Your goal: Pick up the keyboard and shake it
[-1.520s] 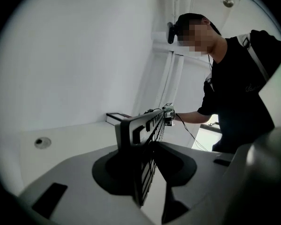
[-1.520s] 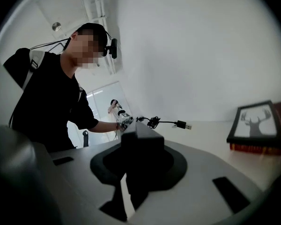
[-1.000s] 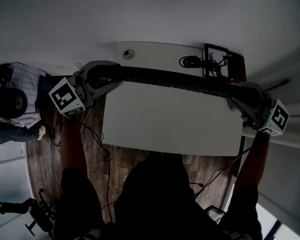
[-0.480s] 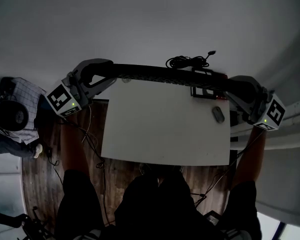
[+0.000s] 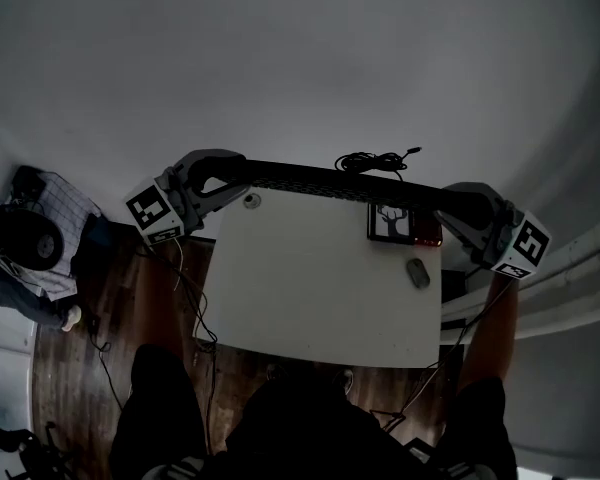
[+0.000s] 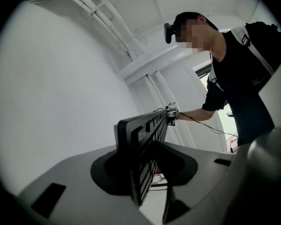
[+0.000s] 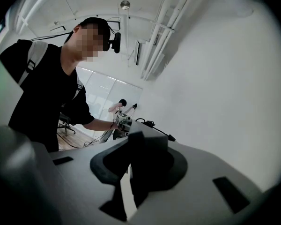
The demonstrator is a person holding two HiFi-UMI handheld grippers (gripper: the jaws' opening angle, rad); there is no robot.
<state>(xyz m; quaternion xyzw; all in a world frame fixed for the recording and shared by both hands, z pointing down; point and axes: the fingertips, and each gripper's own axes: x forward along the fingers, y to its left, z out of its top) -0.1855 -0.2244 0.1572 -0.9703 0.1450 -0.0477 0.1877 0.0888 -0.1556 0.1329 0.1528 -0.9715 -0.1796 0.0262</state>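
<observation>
Holding keyboard (image 5: 340, 180) level, clear above surface (image 5: 310, 298), clamped at one end in left gripper (image 5: 238, 171) and at the other in right gripper (image 5: 452, 200); best to keep both grips firm, shake in short matched strokes, avoid twisting the ends.

The keyboard (image 5: 340, 180) is matt black plastic. The left hand-held gripper (image 5: 232, 172) and the right hand-held gripper (image 5: 452, 198) have smooth, matt grey plastic shells. The surface (image 5: 310, 288) is white, smooth and matt. The floor (image 5: 110, 293) is brown wood planking.
</observation>
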